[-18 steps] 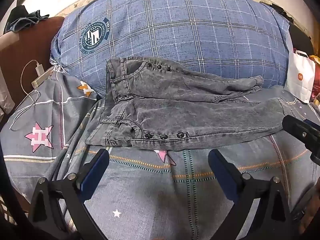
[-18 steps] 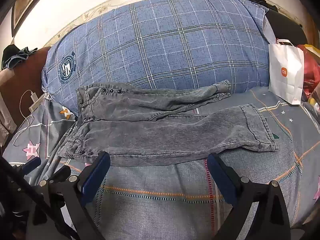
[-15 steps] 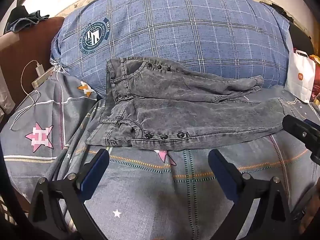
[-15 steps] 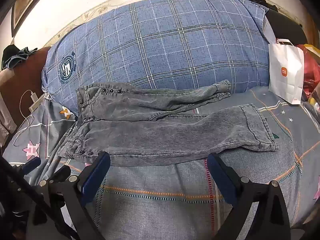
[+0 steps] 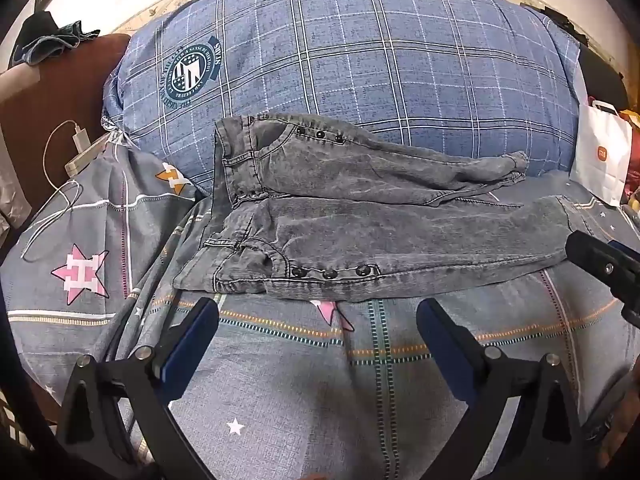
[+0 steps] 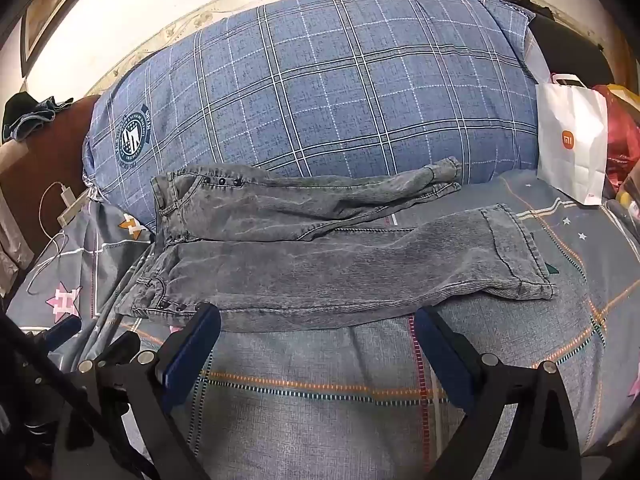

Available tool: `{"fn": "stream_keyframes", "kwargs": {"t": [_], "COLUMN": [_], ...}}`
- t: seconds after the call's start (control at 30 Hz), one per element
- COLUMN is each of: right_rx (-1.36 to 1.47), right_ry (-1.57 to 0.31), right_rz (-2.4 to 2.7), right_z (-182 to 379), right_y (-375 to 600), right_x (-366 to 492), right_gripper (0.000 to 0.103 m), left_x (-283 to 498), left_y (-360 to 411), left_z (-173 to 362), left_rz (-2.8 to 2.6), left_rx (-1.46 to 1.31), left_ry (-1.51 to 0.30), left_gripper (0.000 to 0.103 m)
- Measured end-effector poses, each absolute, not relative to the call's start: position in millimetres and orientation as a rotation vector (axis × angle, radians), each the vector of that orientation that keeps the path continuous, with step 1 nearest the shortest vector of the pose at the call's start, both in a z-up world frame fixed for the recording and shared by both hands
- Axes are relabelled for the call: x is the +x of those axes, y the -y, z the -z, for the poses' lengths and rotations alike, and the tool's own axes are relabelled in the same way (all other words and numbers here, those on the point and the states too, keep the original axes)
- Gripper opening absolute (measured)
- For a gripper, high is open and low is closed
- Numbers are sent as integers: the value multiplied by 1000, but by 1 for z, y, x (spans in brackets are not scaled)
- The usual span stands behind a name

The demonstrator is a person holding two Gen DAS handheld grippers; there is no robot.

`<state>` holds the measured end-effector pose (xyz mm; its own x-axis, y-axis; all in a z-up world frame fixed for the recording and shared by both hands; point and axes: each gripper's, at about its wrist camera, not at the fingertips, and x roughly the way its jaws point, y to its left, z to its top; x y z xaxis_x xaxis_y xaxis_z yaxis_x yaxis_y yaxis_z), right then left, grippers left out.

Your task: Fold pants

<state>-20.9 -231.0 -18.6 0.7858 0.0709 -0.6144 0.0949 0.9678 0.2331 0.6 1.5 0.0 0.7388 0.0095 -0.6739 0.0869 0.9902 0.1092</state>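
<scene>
Left hand-held gripper [image 5: 318, 320] hovers wide open and empty over the grey star-patterned bed sheet [image 5: 280, 380], just near of the waistband end of the washed grey denim pants [image 5: 360, 236]. These pants lie flat across the bed, waist to the left, legs running right, the far leg resting against the large blue plaid pillow [image 5: 340, 52]. Right hand-held gripper [image 6: 316, 326] is likewise spread wide with nothing held, its left fingertip [image 6: 200, 320] at the pants' near edge. At far right stands a white paper bag [image 6: 572, 140].

Bright, sharp, strong fisheye edge distortion
</scene>
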Motion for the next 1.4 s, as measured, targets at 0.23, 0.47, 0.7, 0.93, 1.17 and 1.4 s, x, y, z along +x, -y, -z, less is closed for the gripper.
{"fn": "stream_keyframes", "kwargs": {"t": [0.23, 0.47, 0.7, 0.93, 1.17, 1.4], "right_rx": [262, 266, 268, 268, 269, 269], "right_ry": [-670, -673, -676, -676, -678, -681], "right_rz": [13, 15, 14, 14, 14, 13], "right_z": [18, 19, 19, 19, 19, 21], "right_y": [232, 232, 233, 233, 233, 234], "right_x": [-21, -20, -20, -20, -20, -20], "right_gripper": [100, 100, 100, 100, 100, 100], "left_x": [1, 1, 1, 0, -1, -2], "left_y": [-5, -1, 0, 2, 3, 3], "left_z": [0, 0, 1, 2, 3, 2], "left_rz": [41, 52, 53, 55, 62, 68], "left_rx": [135, 147, 148, 151, 152, 152], "left_ry": [-743, -744, -744, -744, -746, -747], "left_gripper": [99, 99, 99, 99, 99, 99]}}
